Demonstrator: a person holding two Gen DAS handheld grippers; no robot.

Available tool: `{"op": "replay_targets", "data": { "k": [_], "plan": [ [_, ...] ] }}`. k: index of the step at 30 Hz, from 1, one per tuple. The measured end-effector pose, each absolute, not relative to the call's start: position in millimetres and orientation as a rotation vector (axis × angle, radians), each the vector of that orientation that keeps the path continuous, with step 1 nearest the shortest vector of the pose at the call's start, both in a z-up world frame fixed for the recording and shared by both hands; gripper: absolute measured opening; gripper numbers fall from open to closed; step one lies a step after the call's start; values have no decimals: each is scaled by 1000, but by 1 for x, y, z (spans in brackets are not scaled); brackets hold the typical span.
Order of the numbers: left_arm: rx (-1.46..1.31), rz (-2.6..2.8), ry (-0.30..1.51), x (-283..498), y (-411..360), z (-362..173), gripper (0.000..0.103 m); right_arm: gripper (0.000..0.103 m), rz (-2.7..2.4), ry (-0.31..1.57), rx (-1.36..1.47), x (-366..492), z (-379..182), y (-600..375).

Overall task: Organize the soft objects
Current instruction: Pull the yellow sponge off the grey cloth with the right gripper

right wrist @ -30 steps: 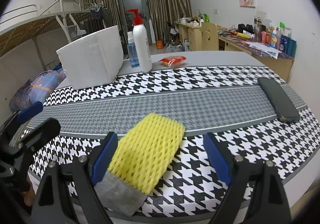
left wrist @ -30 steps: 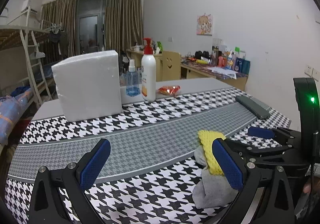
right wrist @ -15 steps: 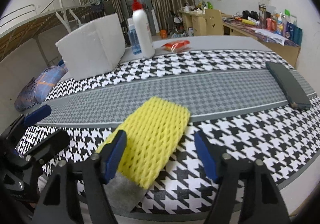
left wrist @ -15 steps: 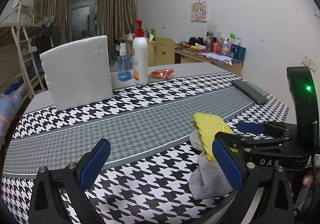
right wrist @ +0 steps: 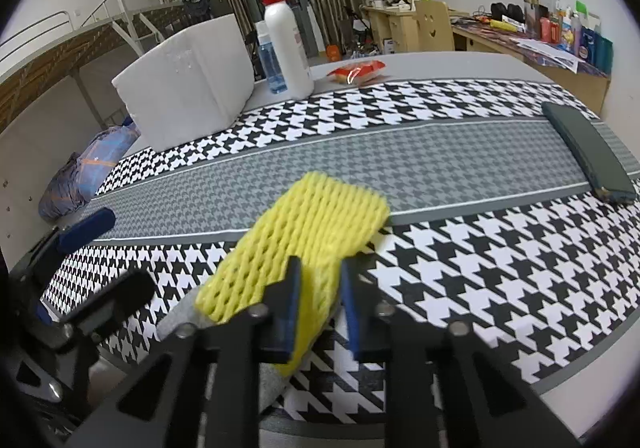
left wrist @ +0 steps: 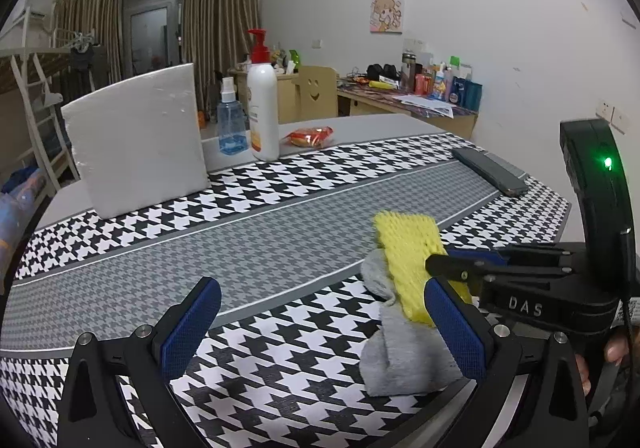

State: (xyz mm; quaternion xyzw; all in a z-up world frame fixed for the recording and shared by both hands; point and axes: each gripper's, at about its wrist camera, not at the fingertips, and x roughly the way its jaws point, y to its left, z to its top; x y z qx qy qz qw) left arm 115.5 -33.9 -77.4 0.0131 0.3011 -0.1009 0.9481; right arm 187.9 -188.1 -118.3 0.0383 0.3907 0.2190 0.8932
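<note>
A yellow foam net sleeve lies over a grey sock near the front edge of the houndstooth table cloth. My right gripper is closing its jaws, and the blue pads pinch the net's near edge, which bunches up between them. In the left wrist view the right gripper reaches in from the right onto the net. To the left of the sock, my left gripper stands open just above the cloth with nothing between its fingers. It also shows at the left of the right wrist view as the left gripper.
At the back left stands a white foam block, with a blue spray bottle, a white pump bottle and a red snack packet beside it. A dark flat case lies at the far right. The table's front edge is close.
The right jaws have narrowed from wide on both sides of the yellow net to a pinch on its near edge, which has bunched up. The left gripper stayed open and shifted slightly.
</note>
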Motion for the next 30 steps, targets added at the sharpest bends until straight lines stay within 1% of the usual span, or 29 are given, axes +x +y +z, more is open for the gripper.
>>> {"op": "replay_targets", "data": {
  "k": [1,4,17,26,28,29,30],
  "plan": [
    [28,-211,614,116,-36,-78,102,12,454,810,83,189,-118,-189],
    [35,-227,616,115,-40,-78,102,11,464,800,97,188,-114,-193],
    [61,-284,651,121,-60,-86,102,10,414,727,129,179,-95,-218],
    [63,-318,676,124,-70,-91,102,11,328,722,125,178,-95,-238],
    [69,-320,679,124,-73,-91,102,15,311,711,122,176,-94,-241],
    [70,-321,681,124,-74,-92,102,26,295,701,118,175,-93,-243],
    [70,-321,683,125,-75,-92,102,39,291,696,117,175,-93,-244]
  ]
}}
